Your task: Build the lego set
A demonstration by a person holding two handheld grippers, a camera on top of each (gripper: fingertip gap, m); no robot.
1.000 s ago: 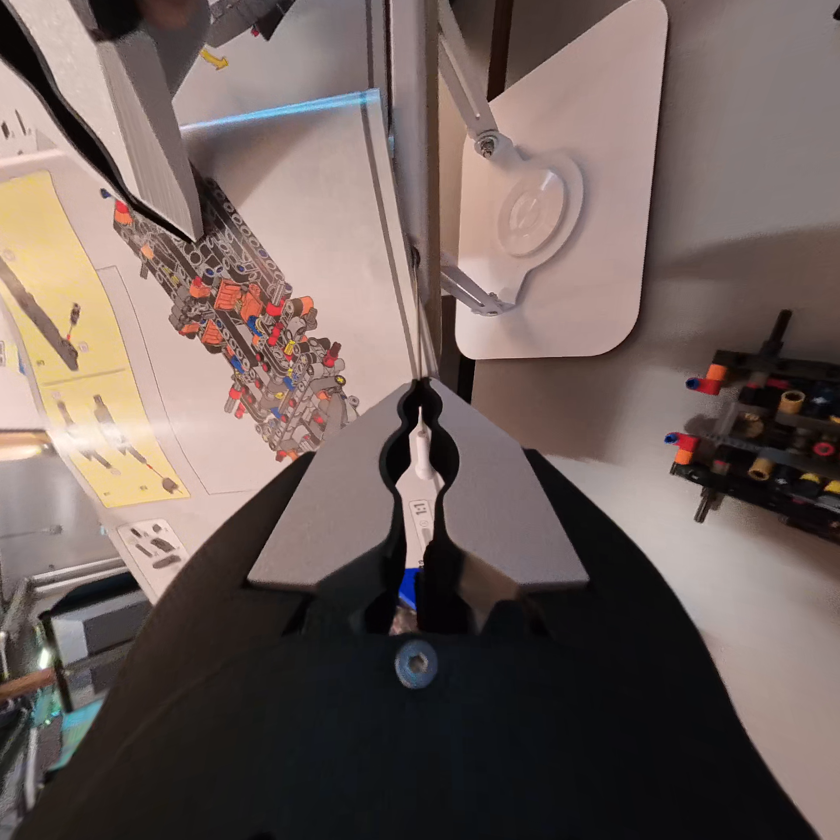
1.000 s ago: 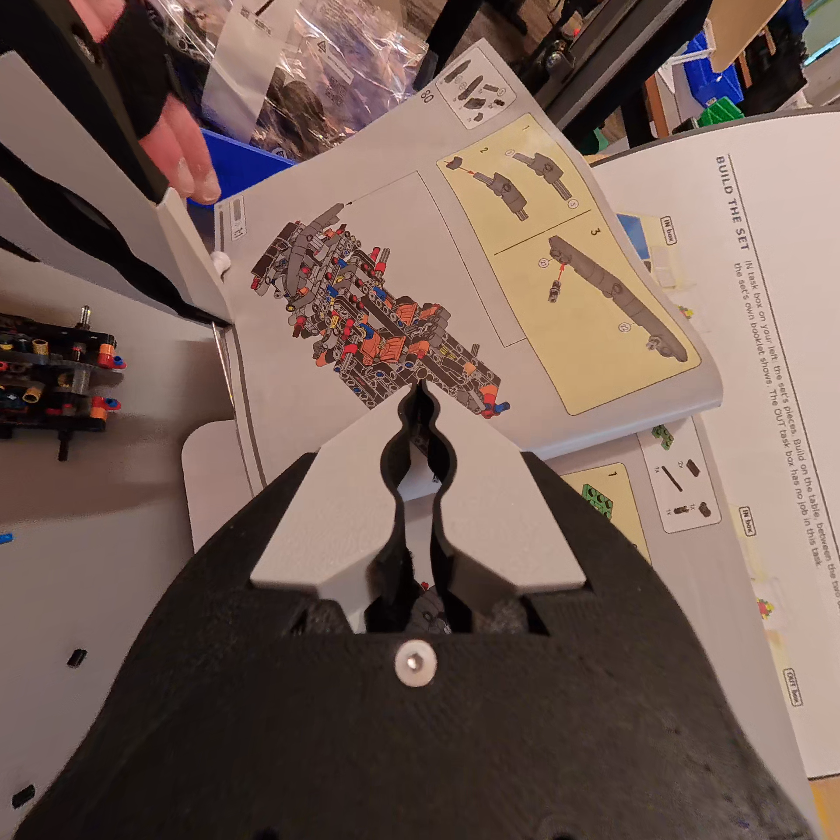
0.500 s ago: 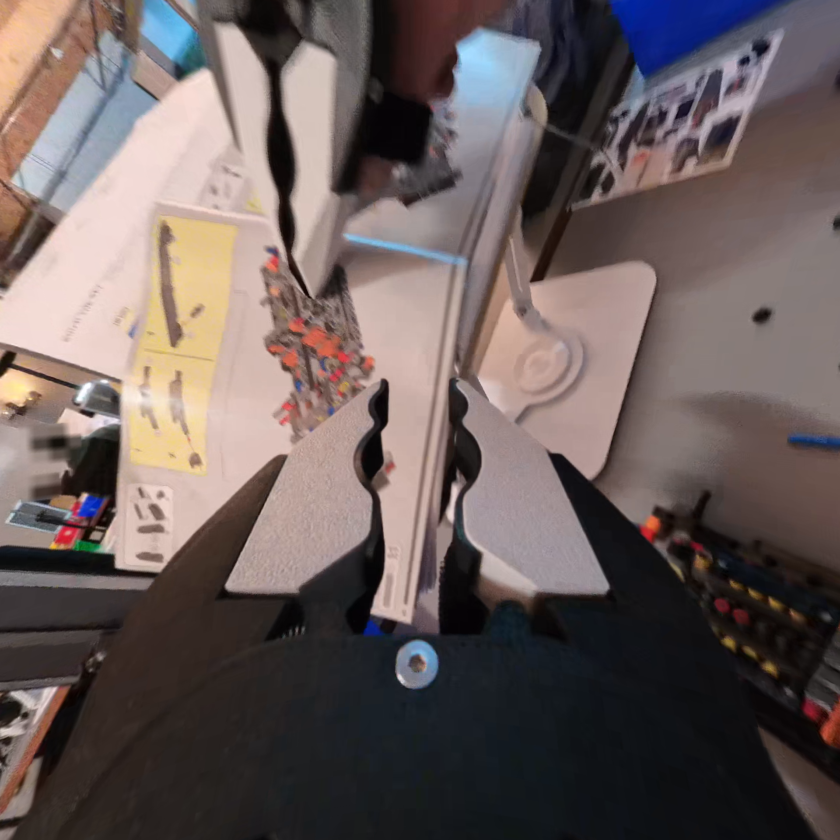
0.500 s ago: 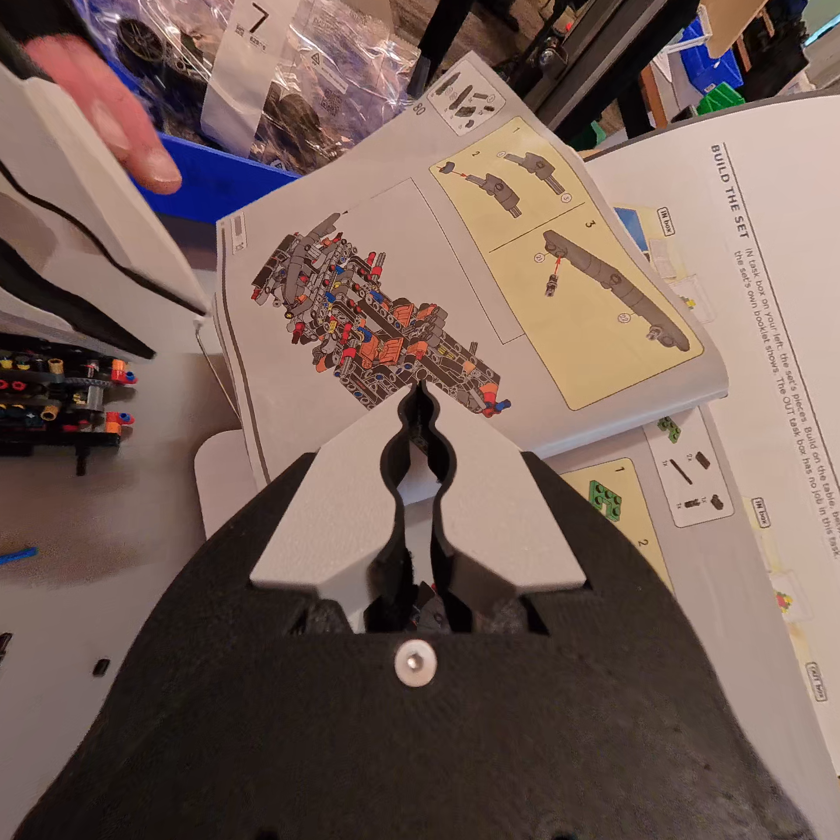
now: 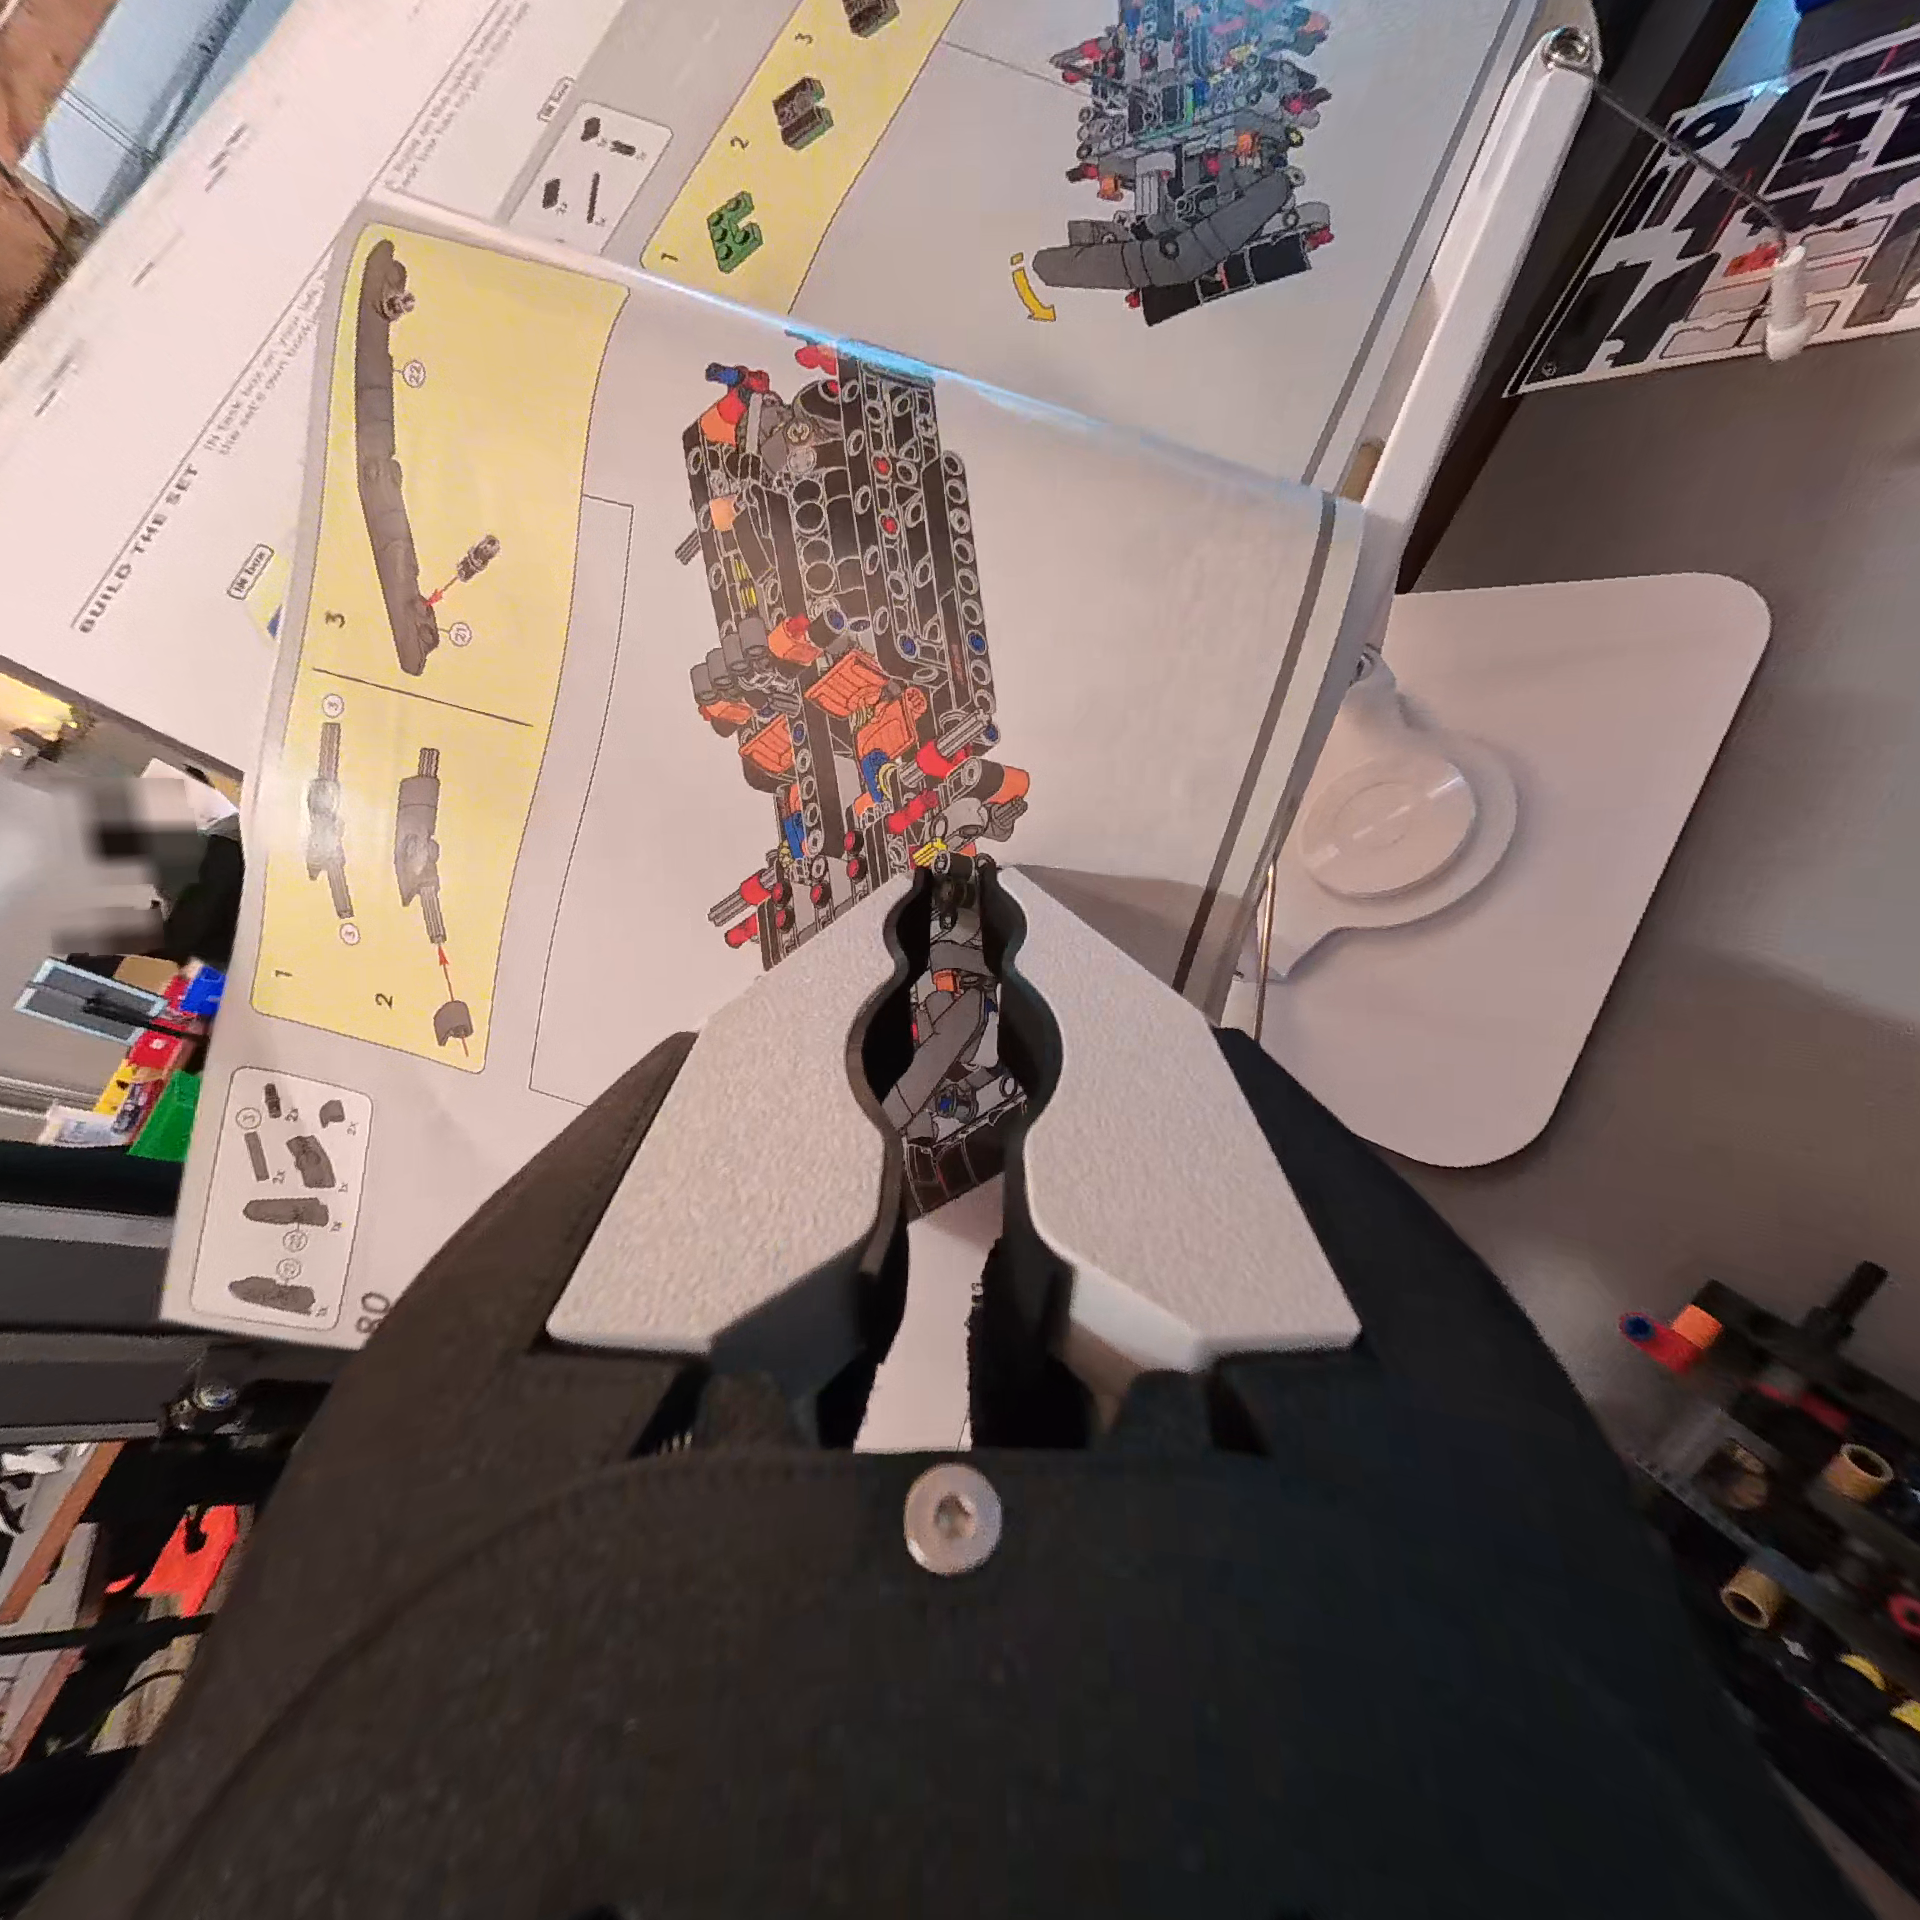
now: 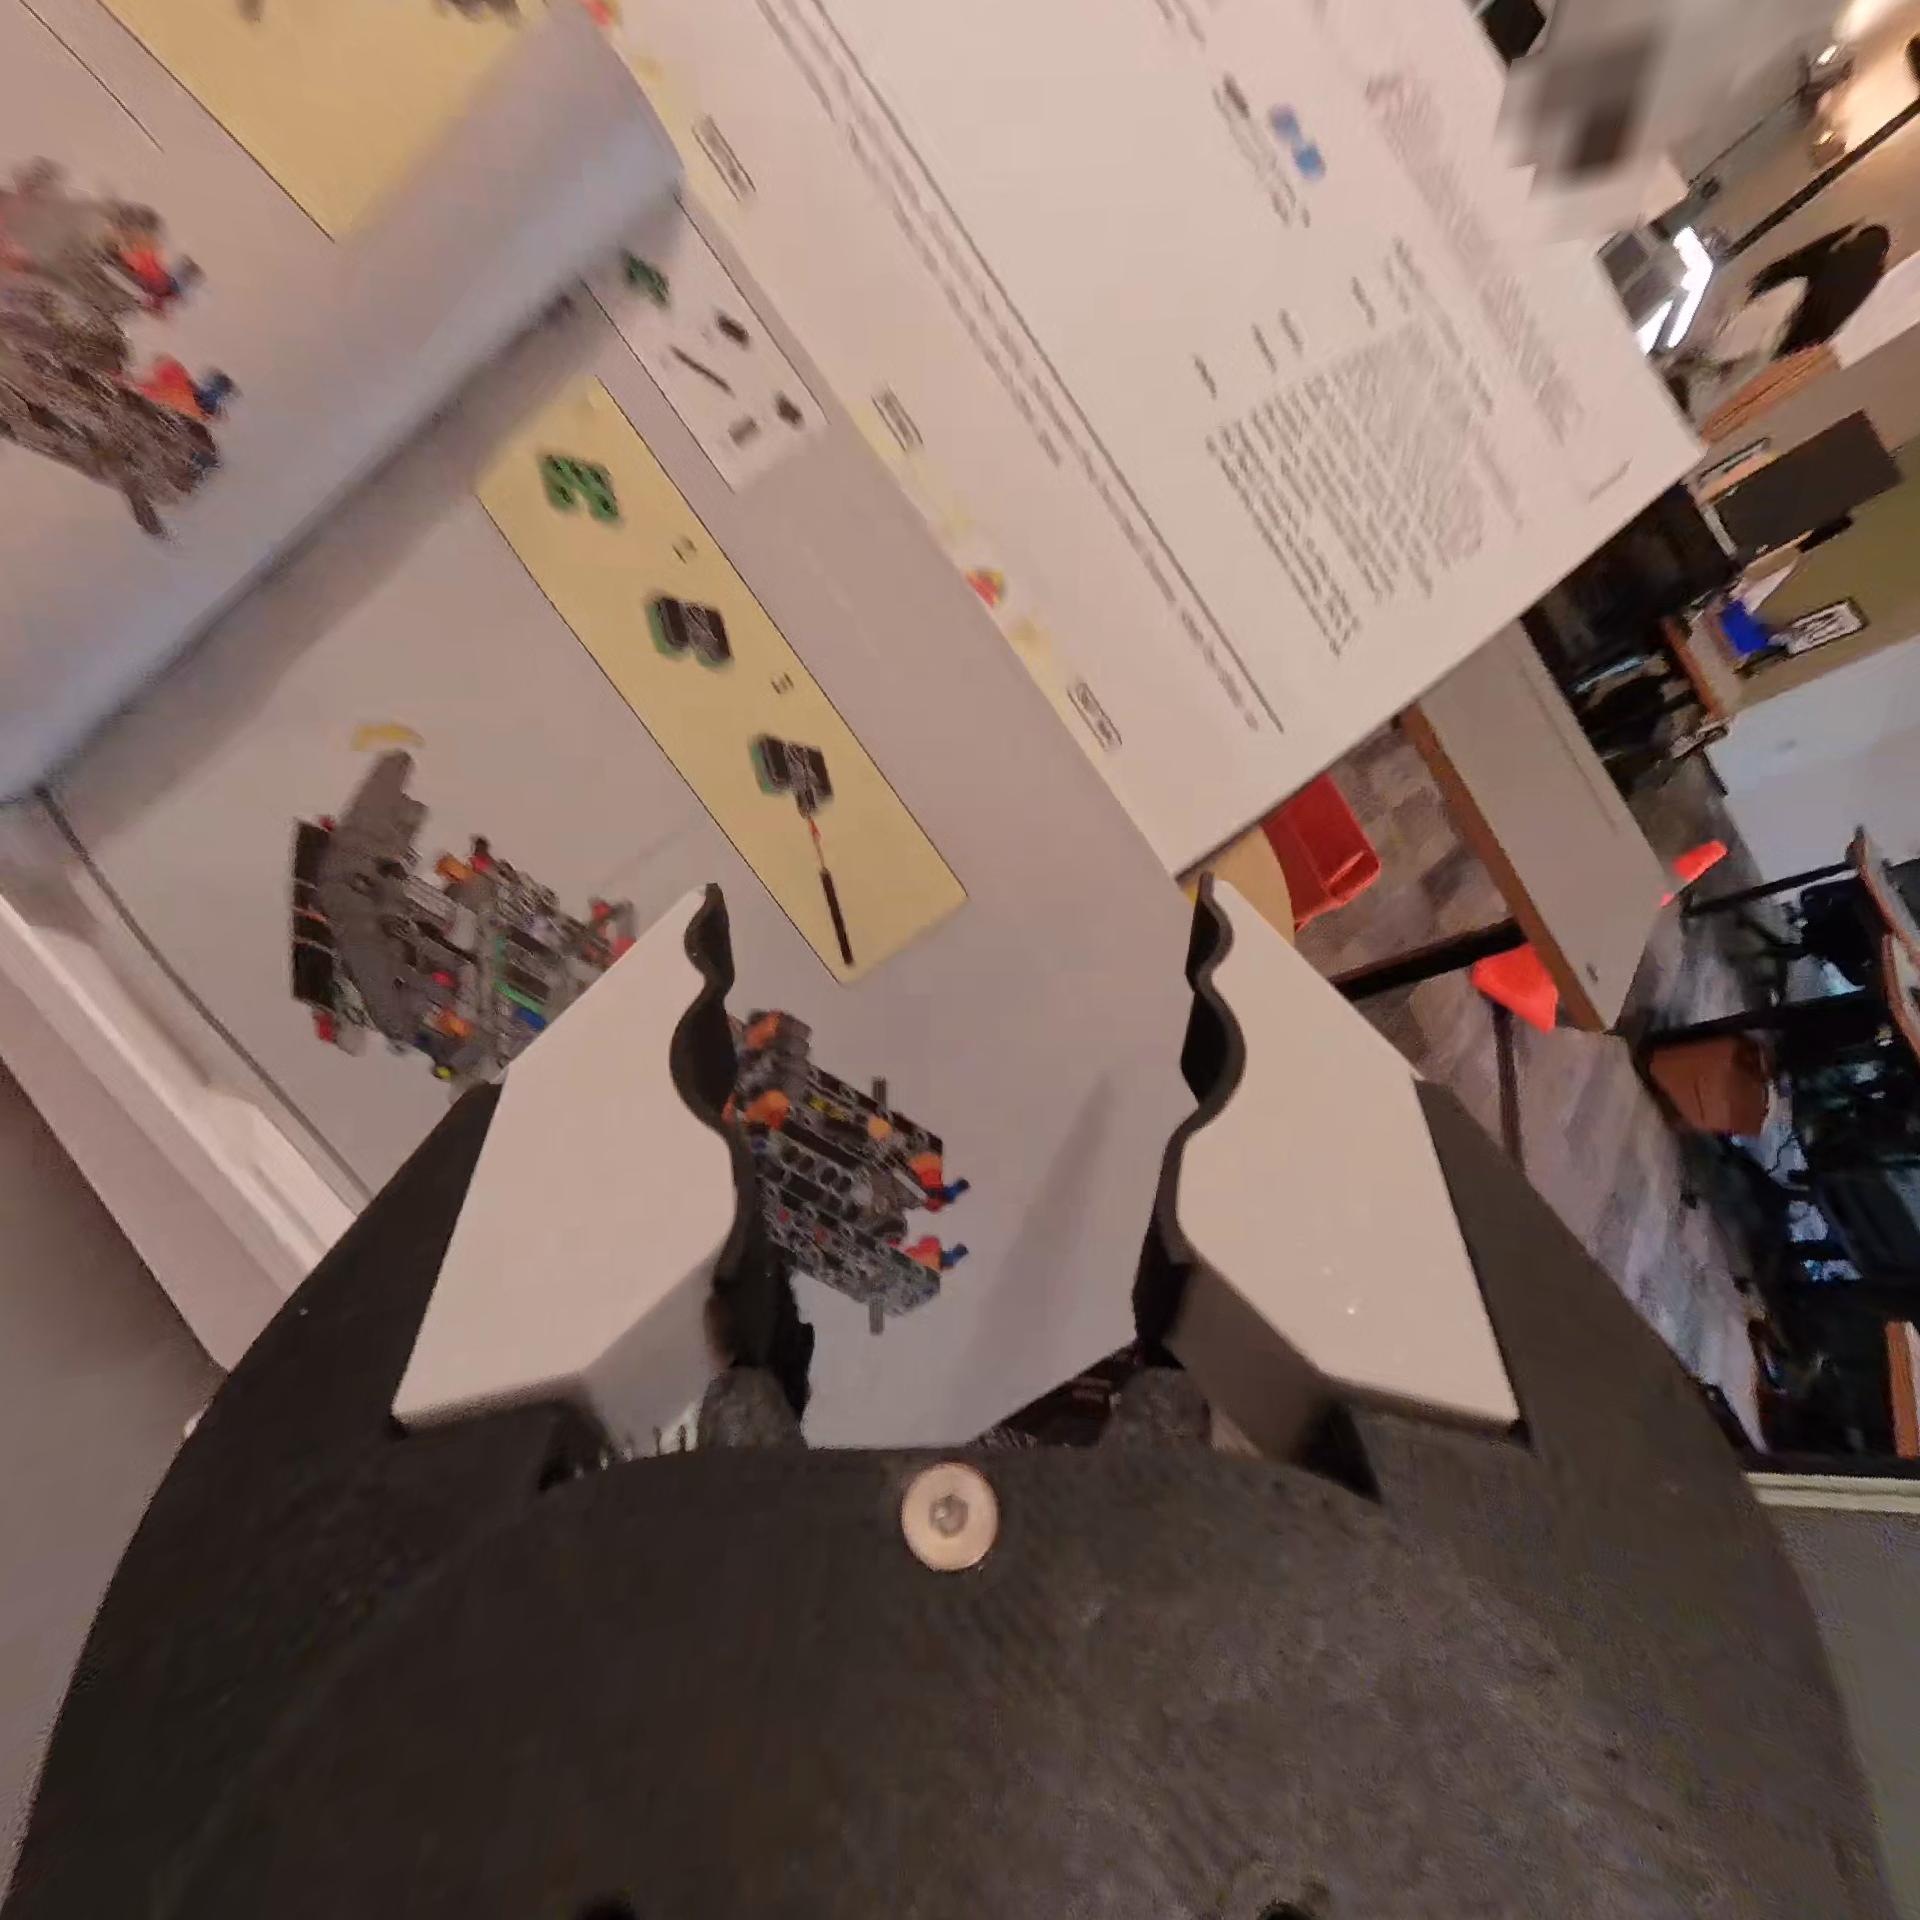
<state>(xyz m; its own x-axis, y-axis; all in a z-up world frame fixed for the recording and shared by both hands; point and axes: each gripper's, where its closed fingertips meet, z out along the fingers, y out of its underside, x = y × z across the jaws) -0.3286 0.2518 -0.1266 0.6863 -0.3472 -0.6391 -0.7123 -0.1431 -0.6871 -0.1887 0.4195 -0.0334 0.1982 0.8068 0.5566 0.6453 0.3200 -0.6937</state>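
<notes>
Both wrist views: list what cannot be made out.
- Left wrist view: the lego model is cut off by the right edge.
- Left wrist view: the left tool covers the booklet page's lower corner; any pinch is unclear.
- Right wrist view: motion blur smears the booklet drawings.

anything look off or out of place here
One thing: a page of the instruction booklet is lifted and curling mid-turn, not flat, so it partly hides the page beneath. The left tongs are shut in front of it; whether they pinch it is unclear. The right tongs are open and empty.
</notes>
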